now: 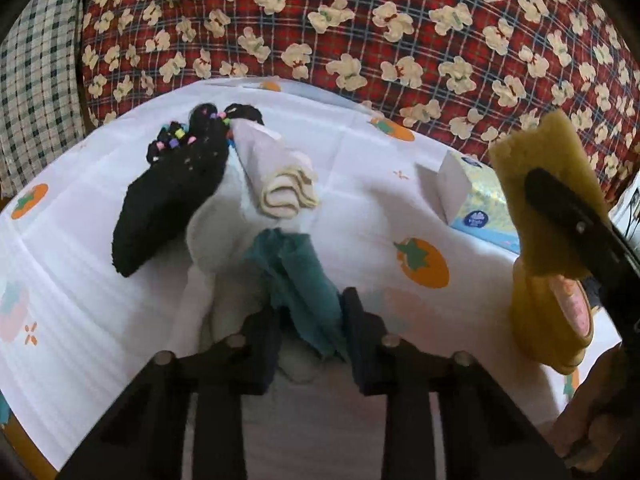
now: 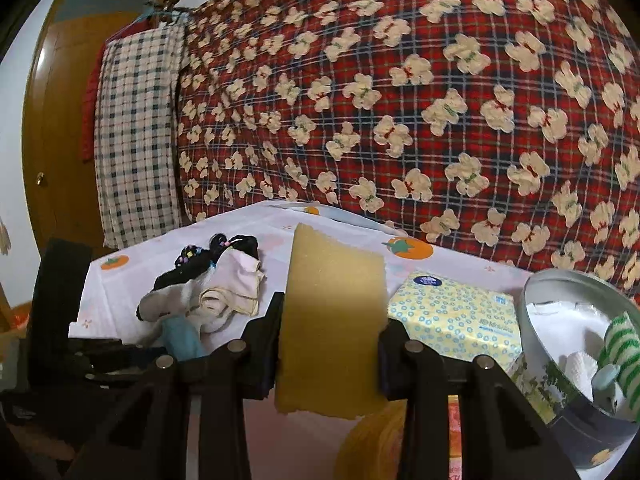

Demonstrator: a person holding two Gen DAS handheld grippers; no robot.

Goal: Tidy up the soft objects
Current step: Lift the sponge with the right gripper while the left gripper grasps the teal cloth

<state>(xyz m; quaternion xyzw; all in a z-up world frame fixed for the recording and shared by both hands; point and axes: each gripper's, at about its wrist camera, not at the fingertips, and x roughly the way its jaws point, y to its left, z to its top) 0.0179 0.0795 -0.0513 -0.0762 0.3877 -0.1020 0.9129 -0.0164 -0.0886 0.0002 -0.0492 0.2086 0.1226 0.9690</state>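
Observation:
My left gripper (image 1: 312,308) points down at a heap of soft things on the tablecloth (image 1: 80,280). Its pads pinch a teal cloth (image 1: 304,280) that lies over a white sock (image 1: 208,240). Behind these lie a black sock with coloured beads (image 1: 168,200) and a rolled cream cloth (image 1: 280,184). My right gripper (image 2: 332,320) is shut on a yellow sponge (image 2: 332,280) and holds it upright above the table. The same sponge (image 1: 548,184) shows at the right of the left wrist view. The teal cloth (image 2: 180,336) also shows low in the right wrist view.
A tissue pack (image 2: 452,316) lies to the right of the heap. A round tin (image 2: 552,392) at the far right holds a green-striped cloth (image 2: 620,344) and white pieces. A second yellow sponge pack (image 1: 540,320) lies under the right gripper. A red bear-print blanket (image 2: 400,100) rises behind the table.

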